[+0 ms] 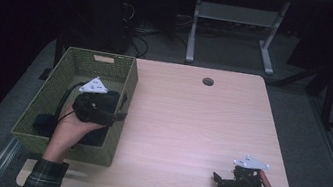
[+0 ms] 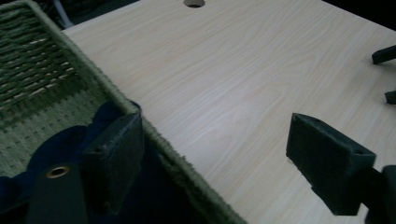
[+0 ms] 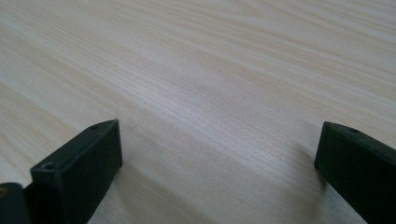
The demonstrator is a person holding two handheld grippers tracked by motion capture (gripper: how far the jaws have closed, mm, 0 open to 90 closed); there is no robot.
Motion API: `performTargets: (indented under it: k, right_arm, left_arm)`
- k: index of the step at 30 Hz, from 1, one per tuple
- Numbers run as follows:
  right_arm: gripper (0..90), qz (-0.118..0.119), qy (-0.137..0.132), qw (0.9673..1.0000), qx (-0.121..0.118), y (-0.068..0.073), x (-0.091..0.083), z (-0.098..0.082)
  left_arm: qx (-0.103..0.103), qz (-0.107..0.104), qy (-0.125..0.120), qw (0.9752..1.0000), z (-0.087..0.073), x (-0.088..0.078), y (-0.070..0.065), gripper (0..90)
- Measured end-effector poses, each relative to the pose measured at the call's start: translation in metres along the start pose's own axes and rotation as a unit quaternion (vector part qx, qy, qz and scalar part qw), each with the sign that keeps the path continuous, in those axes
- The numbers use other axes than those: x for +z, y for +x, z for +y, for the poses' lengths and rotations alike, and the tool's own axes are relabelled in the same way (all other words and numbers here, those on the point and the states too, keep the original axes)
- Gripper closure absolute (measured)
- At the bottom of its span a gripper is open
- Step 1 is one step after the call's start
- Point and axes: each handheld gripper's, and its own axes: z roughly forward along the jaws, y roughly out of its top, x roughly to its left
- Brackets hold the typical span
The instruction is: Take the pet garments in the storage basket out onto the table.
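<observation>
A green woven basket (image 1: 64, 150) stands on the left side of the light wooden table (image 1: 190, 122), with a dark blue cloth (image 1: 42, 122) lying inside it. A hand holds my left gripper (image 1: 121, 110) at the basket's right rim. In the left gripper view this gripper (image 2: 212, 140) is open, straddling the basket rim (image 2: 93, 70). One jaw is over the dark blue cloth (image 2: 70, 140) and the other over bare table. My right gripper (image 1: 218, 181) rests near the table's front right corner, pointing left. In the right gripper view it (image 3: 219, 140) is open over bare wood.
A round cable hole (image 1: 208, 81) sits near the table's far edge. The right gripper's jaw tips (image 2: 385, 53) show far off in the left gripper view. Behind the table stand a white desk frame (image 1: 194, 27) and floor cables (image 1: 137, 38).
</observation>
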Motion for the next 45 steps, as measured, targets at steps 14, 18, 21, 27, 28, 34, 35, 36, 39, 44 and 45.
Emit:
performTargets:
  k: [14,18,21,27,28,34,35,36,39,44,45]
  right_arm:
    - [0.5,0.0,0.0,1.0,0.0,0.0,0.0,0.0]
    - [0.5,0.0,0.0,1.0,0.0,0.0,0.0,0.0]
    - [0.5,0.0,0.0,1.0,0.0,0.0,0.0,0.0]
    - [0.5,0.0,0.0,1.0,0.0,0.0,0.0,0.0]
    - [0.5,0.0,0.0,1.0,0.0,0.0,0.0,0.0]
    - [0.4,0.0,0.0,1.0,0.0,0.0,0.0,0.0]
    - [0.5,0.0,0.0,1.0,0.0,0.0,0.0,0.0]
    - [0.5,0.0,0.0,1.0,0.0,0.0,0.0,0.0]
    - [0.5,0.0,0.0,1.0,0.0,0.0,0.0,0.0]
    - [0.5,0.0,0.0,1.0,0.0,0.0,0.0,0.0]
    - [0.4,0.0,0.0,1.0,0.0,0.0,0.0,0.0]
  left_arm:
    - [-0.009,0.041,0.01,0.999,-0.015,-0.023,0.034,21.6]
    - [-0.016,0.053,0.015,0.9984,-0.02,-0.028,0.043,22.2]
    - [-0.017,0.059,0.026,0.9978,-0.024,-0.028,0.049,22.2]
    - [-0.018,0.069,0.043,0.9965,-0.031,-0.024,0.057,21.6]
    - [-0.018,0.071,0.049,0.9961,-0.033,-0.023,0.059,21.5]
    - [-0.019,0.082,0.076,0.9936,-0.042,-0.015,0.069,19.4]
    - [-0.02,0.082,0.078,0.9933,-0.043,-0.014,0.07,19.1]
    - [-0.022,0.083,0.083,0.9929,-0.045,-0.012,0.071,18.6]
    - [-0.027,0.082,0.095,0.9917,-0.049,-0.007,0.076,17.9]
    - [-0.039,0.077,0.119,0.9892,-0.055,0.0,0.084,16.8]
    - [-0.041,0.077,0.123,0.9886,-0.056,0.002,0.085,16.2]
